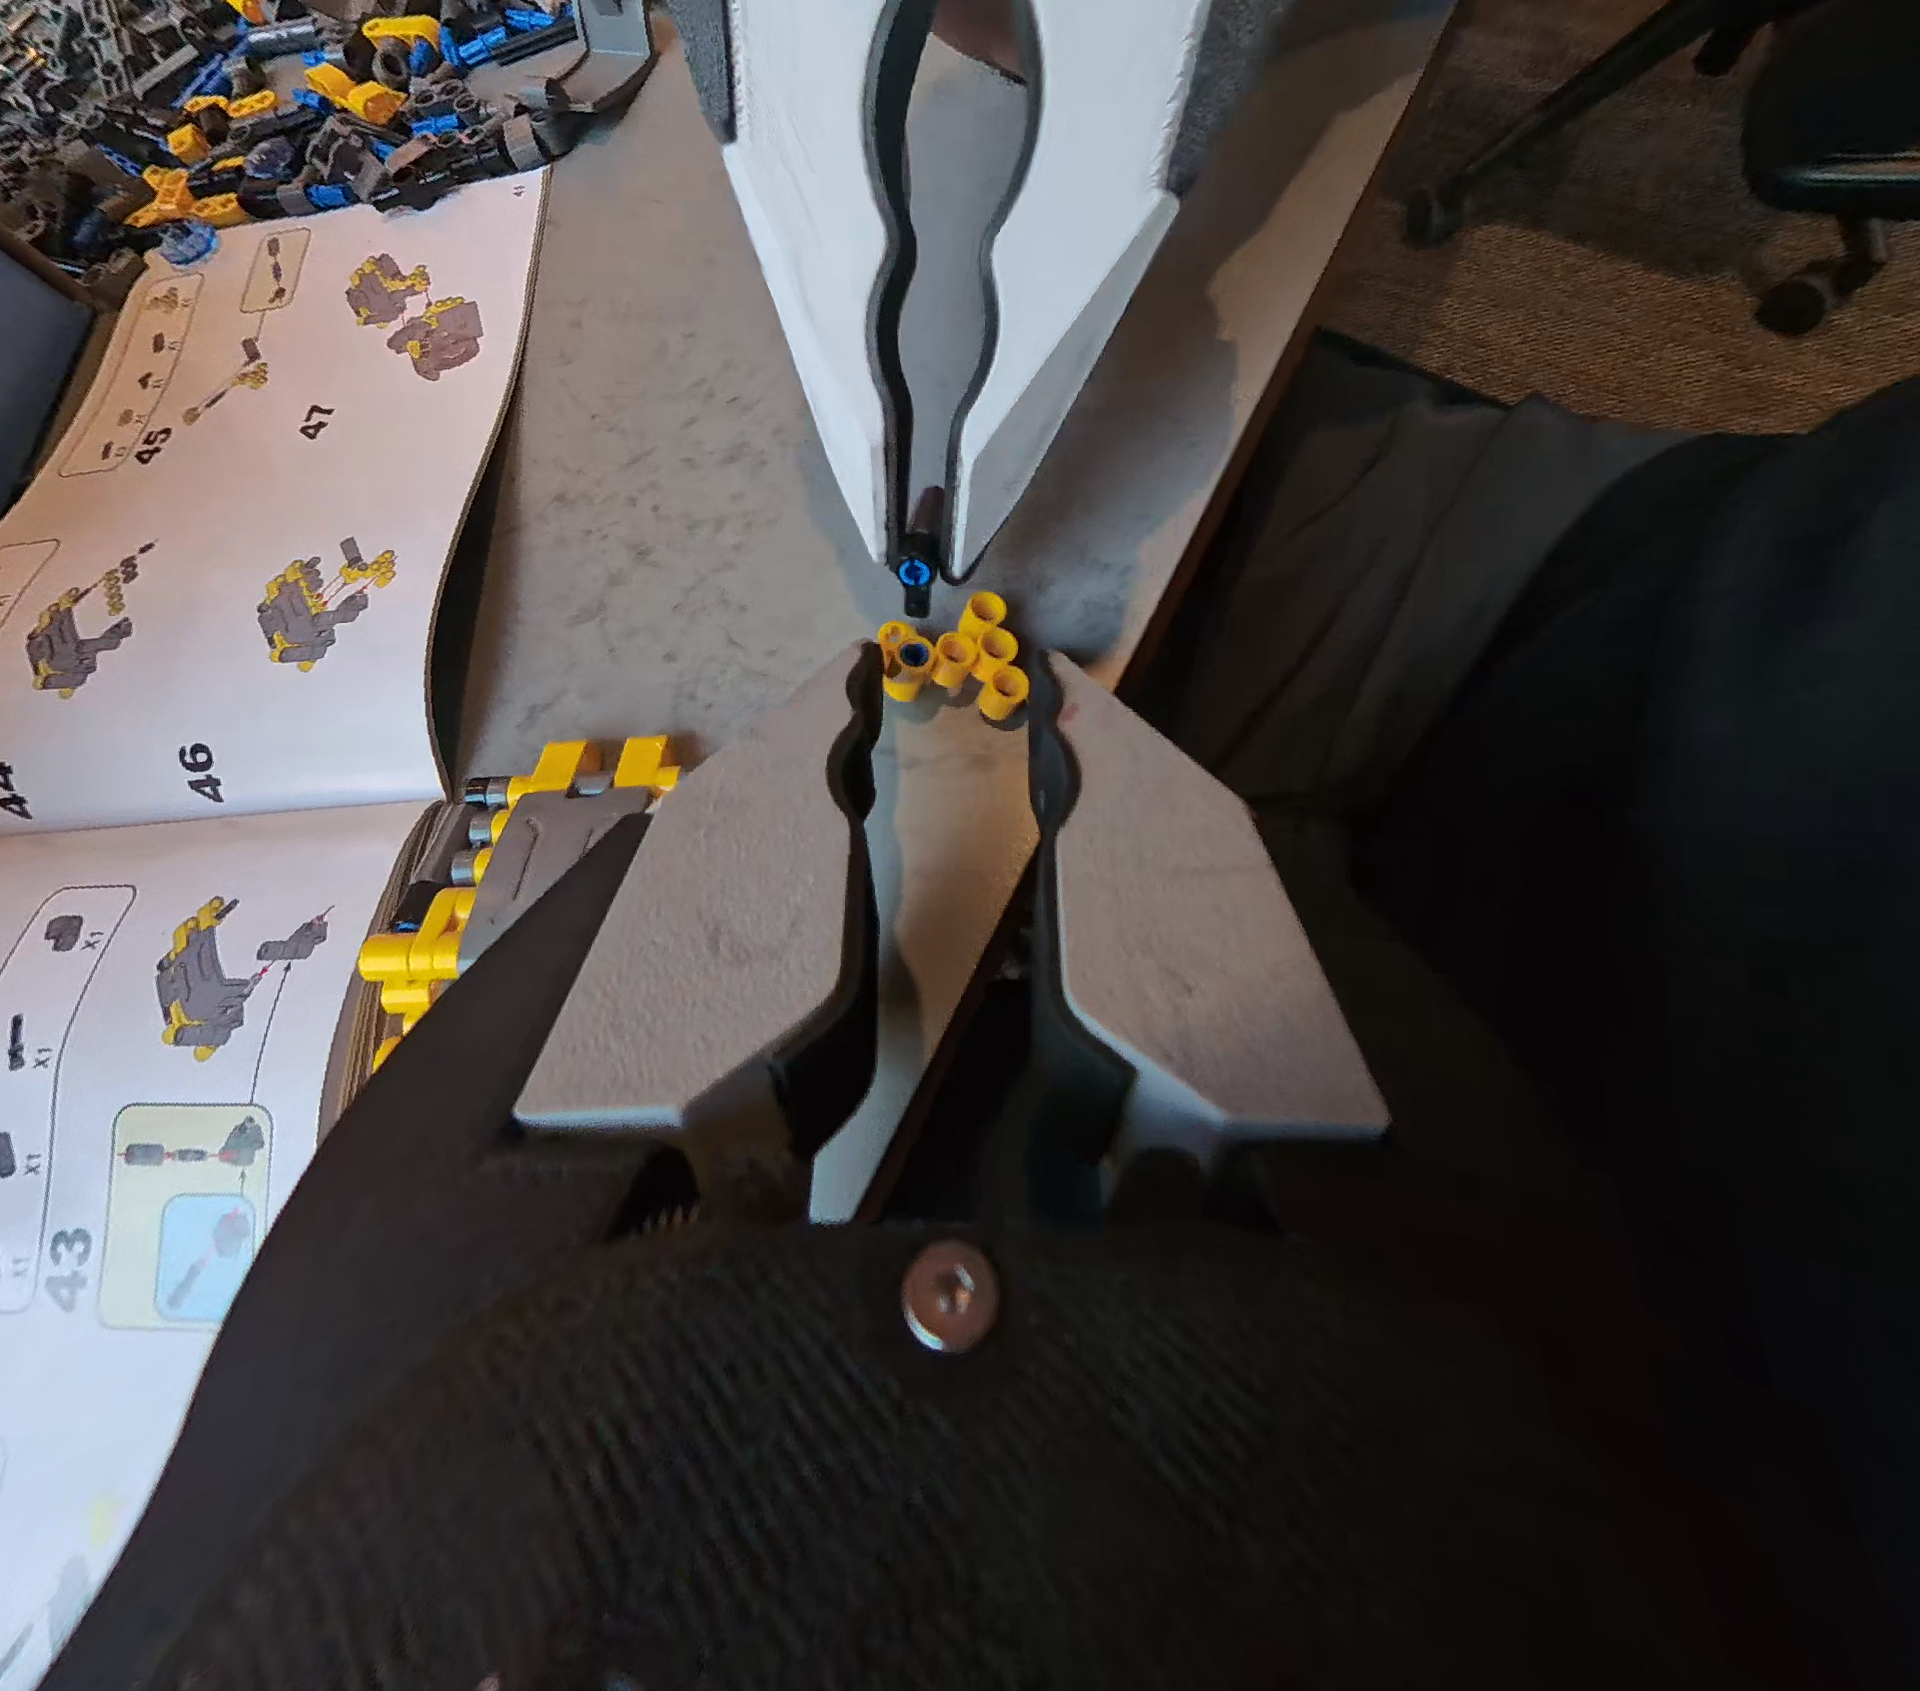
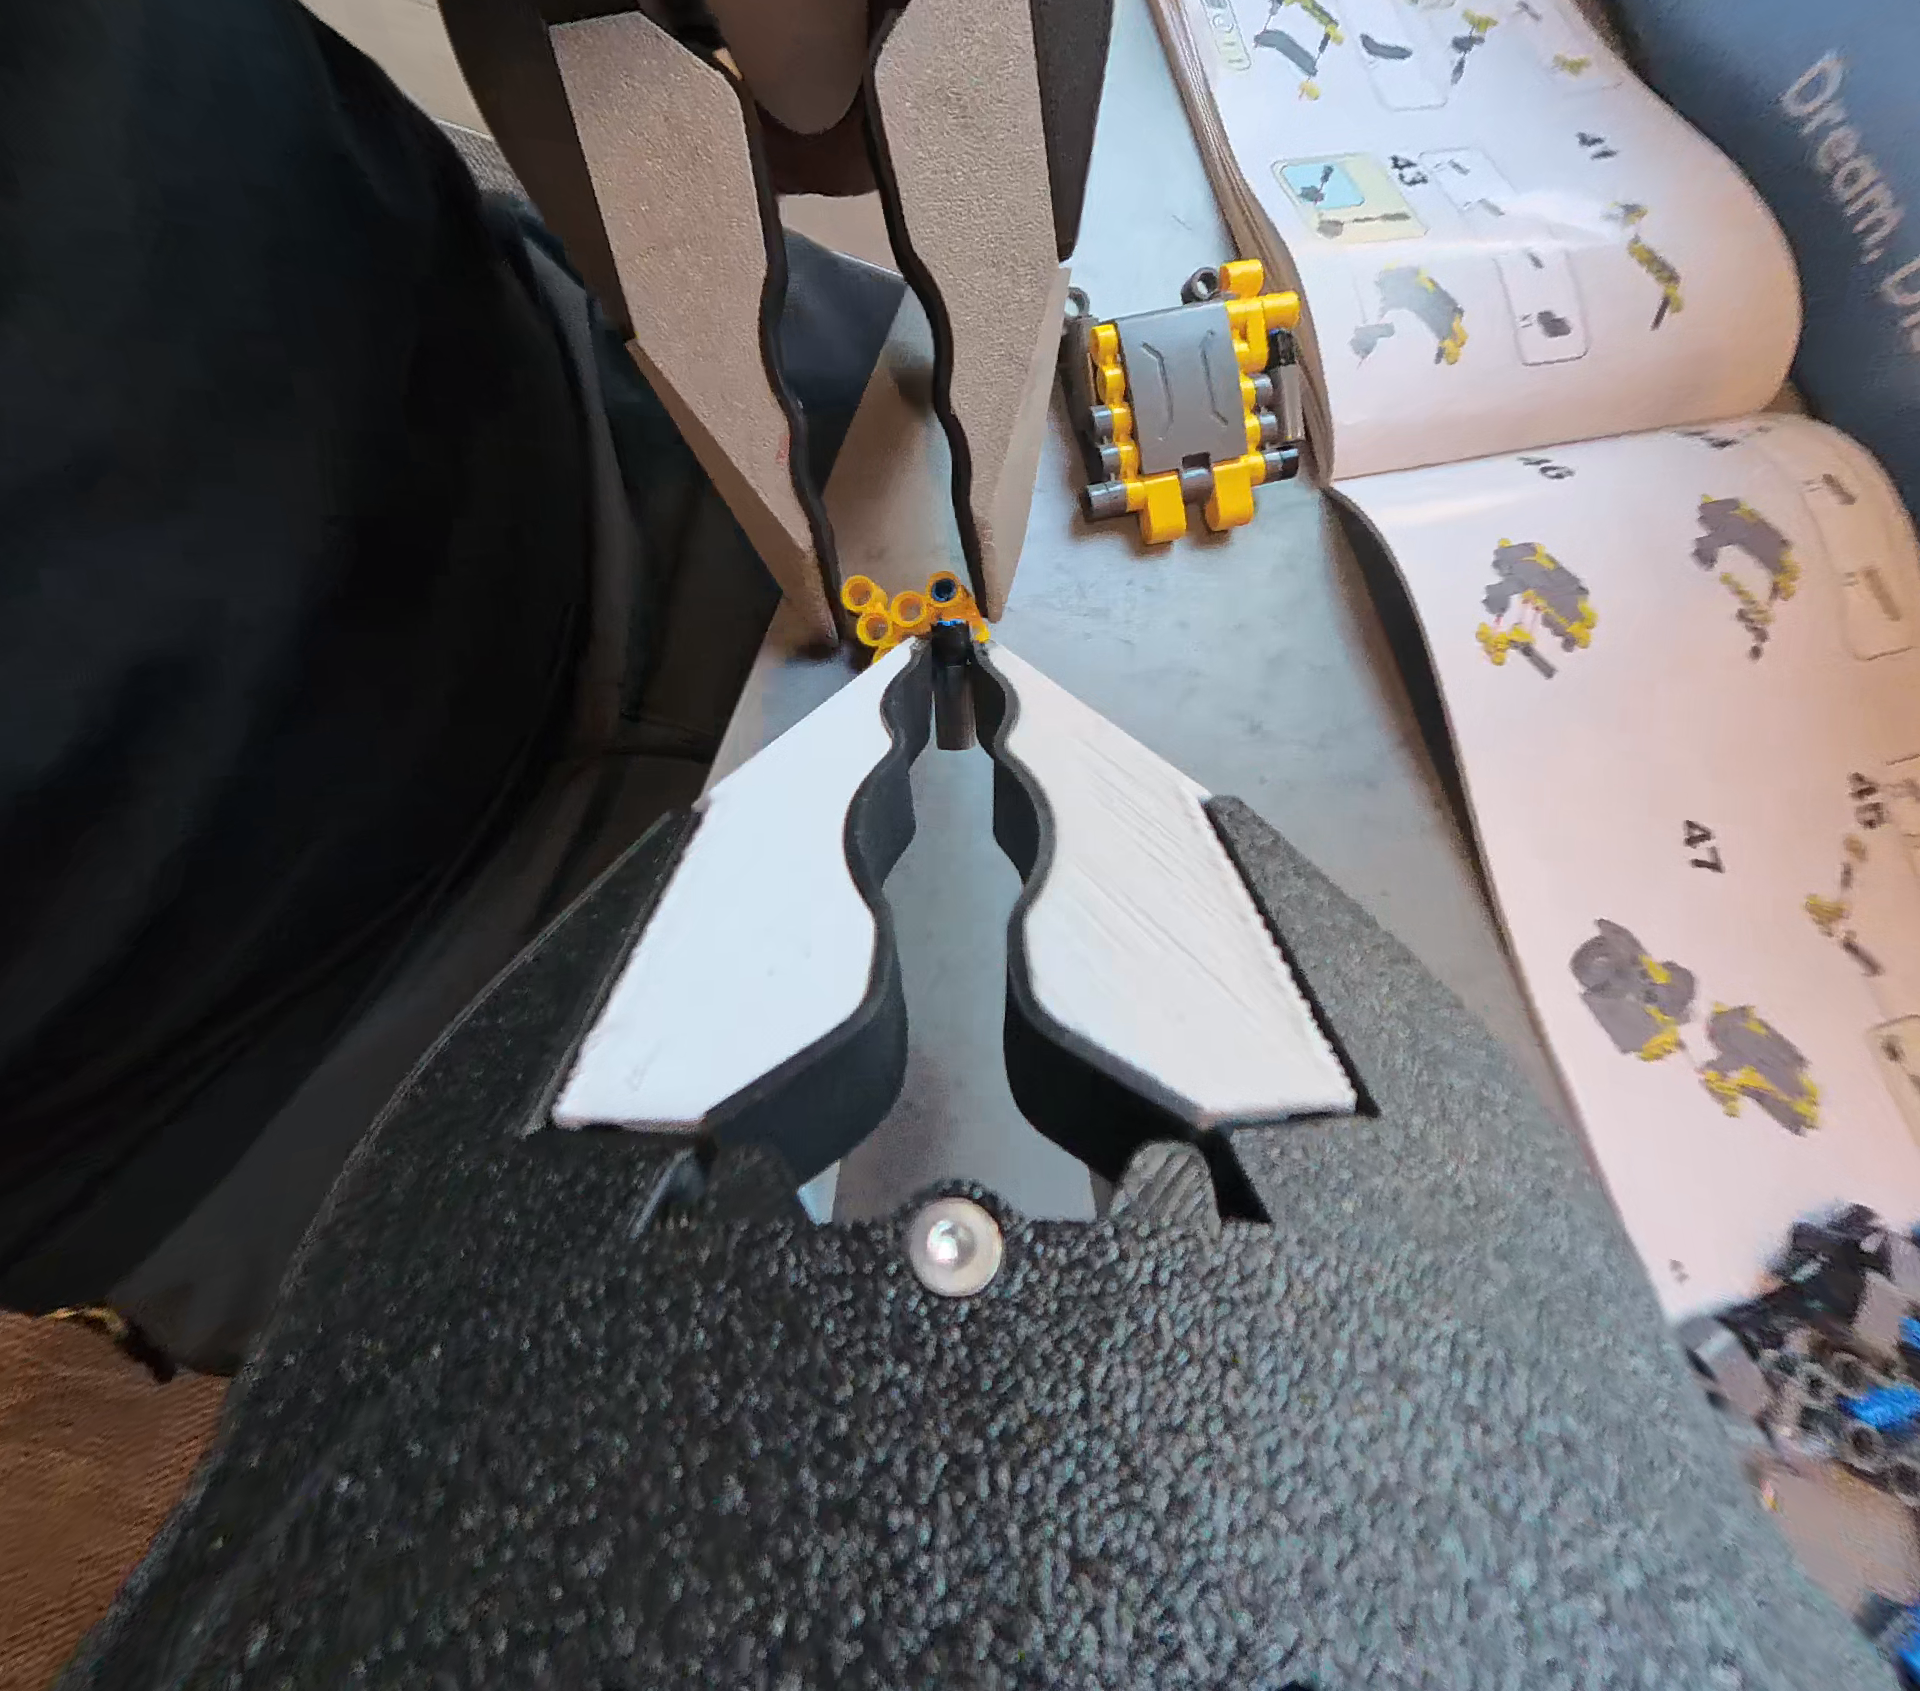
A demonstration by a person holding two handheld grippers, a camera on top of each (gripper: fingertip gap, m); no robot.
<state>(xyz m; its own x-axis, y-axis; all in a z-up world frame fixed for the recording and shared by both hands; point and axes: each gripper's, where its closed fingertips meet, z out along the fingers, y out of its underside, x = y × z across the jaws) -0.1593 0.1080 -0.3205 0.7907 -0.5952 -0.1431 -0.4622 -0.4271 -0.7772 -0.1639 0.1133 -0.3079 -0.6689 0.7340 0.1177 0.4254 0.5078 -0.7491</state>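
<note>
My left gripper (image 1: 954, 665) is closed around a small yellow connector piece (image 1: 961, 654) with several round holes, and both grey pads touch its sides. One hole has a blue pin in it. My right gripper (image 2: 948, 654), with white fingers, is shut on a short black pin with a blue end (image 2: 951, 696). It holds the pin's tip right at the yellow piece (image 2: 894, 613). In the left wrist view the right gripper (image 1: 920, 571) comes in from above with the pin (image 1: 920, 566) pointing at the piece. The left gripper (image 2: 909, 613) also shows in the right wrist view.
A yellow and grey built assembly (image 2: 1184, 394) lies on the grey table (image 1: 665, 446) beside an open instruction booklet (image 1: 239, 498). A pile of loose dark, blue and yellow parts (image 1: 312, 10) lies beyond. The table edge (image 1: 1299, 353) is close, with a chair base (image 1: 1662, 114) past it. A dark box (image 2: 1808, 83) stands behind the booklet. Less than 4 cm separates the two grippers' tips.
</note>
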